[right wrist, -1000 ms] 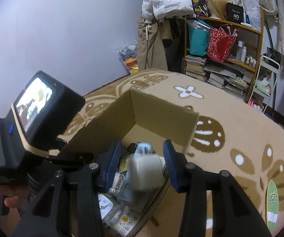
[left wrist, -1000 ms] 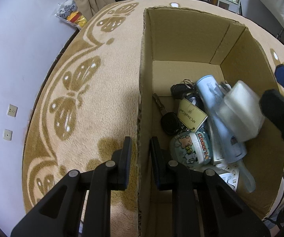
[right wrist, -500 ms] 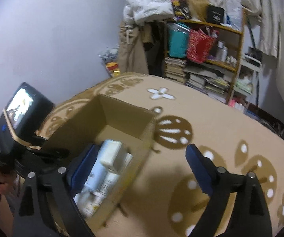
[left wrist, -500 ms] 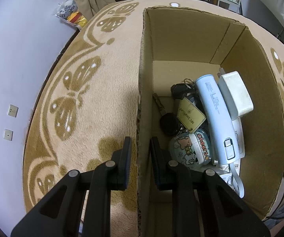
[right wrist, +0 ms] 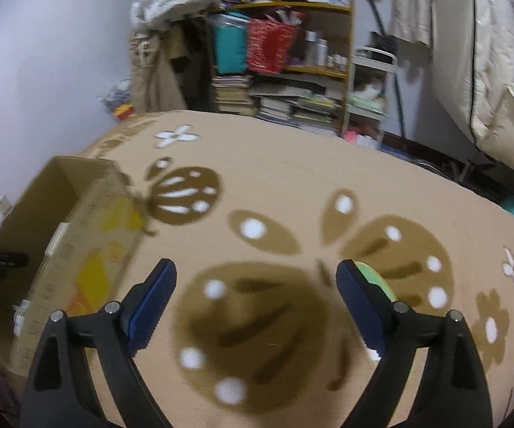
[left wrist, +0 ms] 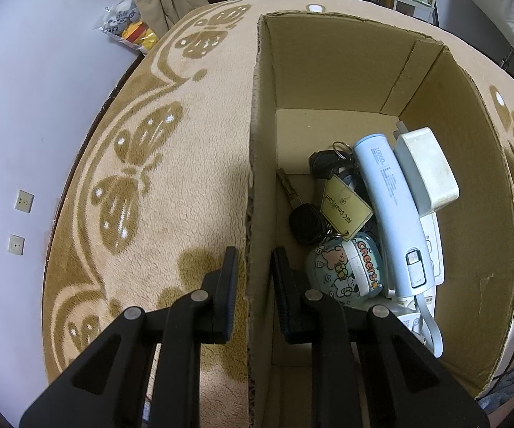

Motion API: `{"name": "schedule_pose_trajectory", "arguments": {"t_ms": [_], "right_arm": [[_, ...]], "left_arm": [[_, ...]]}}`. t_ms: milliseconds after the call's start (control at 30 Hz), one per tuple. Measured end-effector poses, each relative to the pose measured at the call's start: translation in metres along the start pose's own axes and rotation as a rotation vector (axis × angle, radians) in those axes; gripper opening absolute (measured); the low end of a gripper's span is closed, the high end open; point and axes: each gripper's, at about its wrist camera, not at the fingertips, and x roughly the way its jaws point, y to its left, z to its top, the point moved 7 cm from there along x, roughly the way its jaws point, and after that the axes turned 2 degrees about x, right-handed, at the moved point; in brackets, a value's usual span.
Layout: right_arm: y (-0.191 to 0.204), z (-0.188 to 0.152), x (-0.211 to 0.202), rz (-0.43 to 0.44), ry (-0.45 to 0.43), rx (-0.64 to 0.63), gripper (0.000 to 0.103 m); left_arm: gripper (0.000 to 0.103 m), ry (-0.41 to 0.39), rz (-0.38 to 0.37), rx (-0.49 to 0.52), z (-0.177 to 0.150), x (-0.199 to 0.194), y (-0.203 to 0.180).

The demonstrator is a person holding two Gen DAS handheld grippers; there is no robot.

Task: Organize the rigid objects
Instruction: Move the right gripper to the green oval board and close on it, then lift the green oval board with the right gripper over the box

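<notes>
Since a second ago the right tongs (right wrist: 256,297) have let go of the white block (left wrist: 426,171) and swung away from the cardboard box (left wrist: 464,114); the block, then held above the box, now lies inside it, resting on the pale blue power bank (left wrist: 389,210) near the right wall. Those right tongs are spread wide with nothing between them, hanging over the beige butterfly-patterned carpet (right wrist: 292,185), and the right wrist view is blurred. A green thing (right wrist: 374,276) peeks out just behind the right finger (too hidden to name). In that view the box (right wrist: 75,235) sits to the left.

On the other side, the left tongs (left wrist: 253,278) are pinching the box's left wall, one finger outside over the carpet (left wrist: 150,185) and one inside, exactly as in the earlier frames.

Inside the box, left of the power bank, lie a black car key (left wrist: 305,221) with a yellowish NFC tag (left wrist: 344,207) and a key ring bunch (left wrist: 330,162), and nearer the tongs a round case printed "Cheers" (left wrist: 346,267). White pieces lie under the power bank at the near end (not clear what they are).
</notes>
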Motion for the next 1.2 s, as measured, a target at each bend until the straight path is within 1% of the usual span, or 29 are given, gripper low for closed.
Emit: {"name": "schedule_pose_trajectory", "arguments": {"t_ms": [167,300,533,667,800,833,900,1033,1067,1200], "right_arm": [[-0.031,-0.004,0.016,-0.036,0.040,0.047,0.096],[-0.052,-0.015,0.029,-0.070,0.079,0.064,0.096],[-0.089,-0.047,0.052,-0.134,0.155,0.149,0.096],[-0.098,-0.060,0.059,-0.146,0.180,0.166,0.096],[-0.102,-0.063,0.060,-0.142,0.188,0.175,0.096],[-0.102,-0.064,0.061,-0.147,0.190,0.172,0.095],[-0.102,-0.064,0.061,-0.167,0.188,0.158,0.088],[-0.102,-0.061,0.059,-0.173,0.182,0.153,0.067],[-0.102,-0.061,0.058,-0.173,0.181,0.153,0.065],[-0.097,-0.061,0.053,-0.167,0.162,0.148,0.064]], "left_arm": [[0.020,-0.001,0.003,0.003,0.000,0.000,0.000],[0.020,0.000,0.009,0.006,0.001,0.000,0.000],[0.020,-0.001,0.013,0.011,0.001,0.000,0.000],[0.020,0.000,0.018,0.014,0.001,0.000,0.000],[0.020,0.000,0.018,0.014,0.001,0.000,-0.001],[0.020,0.000,0.020,0.016,0.001,0.000,-0.001],[0.020,0.000,0.021,0.017,0.001,0.000,0.000],[0.020,0.000,0.019,0.015,0.001,0.000,-0.001],[0.020,0.000,0.017,0.014,0.001,0.000,-0.001],[0.020,0.000,0.017,0.014,0.001,0.000,-0.001]]}}
